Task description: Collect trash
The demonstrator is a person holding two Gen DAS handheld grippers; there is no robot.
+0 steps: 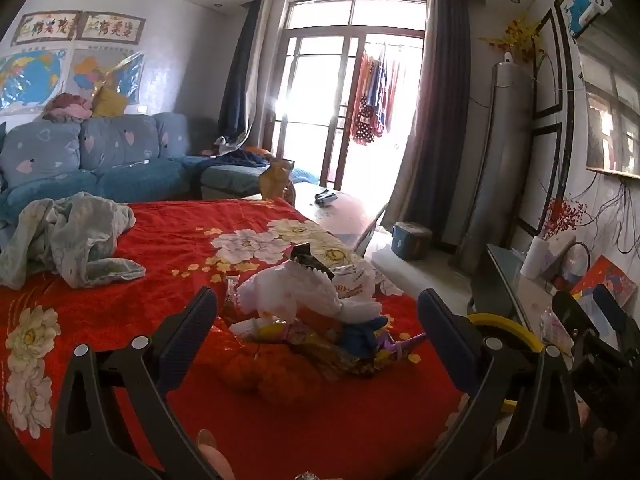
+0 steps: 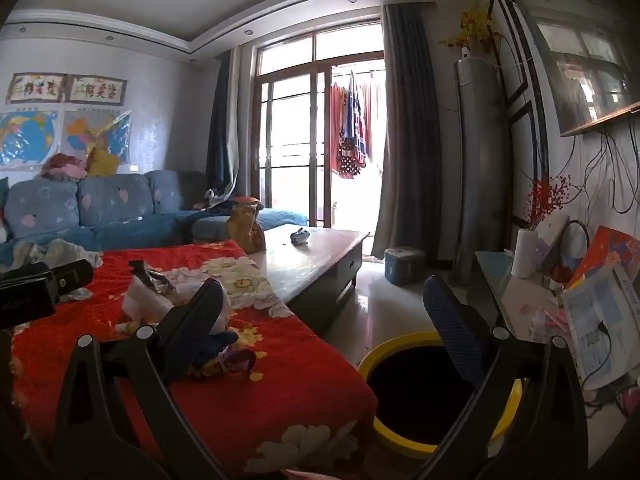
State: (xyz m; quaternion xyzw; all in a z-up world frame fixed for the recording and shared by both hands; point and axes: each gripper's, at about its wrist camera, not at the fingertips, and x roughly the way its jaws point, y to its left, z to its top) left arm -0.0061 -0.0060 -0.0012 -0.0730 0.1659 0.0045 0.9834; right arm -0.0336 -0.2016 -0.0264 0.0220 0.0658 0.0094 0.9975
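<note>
Blocking the yellow bin (image 1: 516,334), the left gripper (image 1: 316,316) gapes

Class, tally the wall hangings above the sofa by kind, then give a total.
Calligraphy scrolls: 2 (first, second)
Maps: 2 (world map, second map)
Total: 4
</note>
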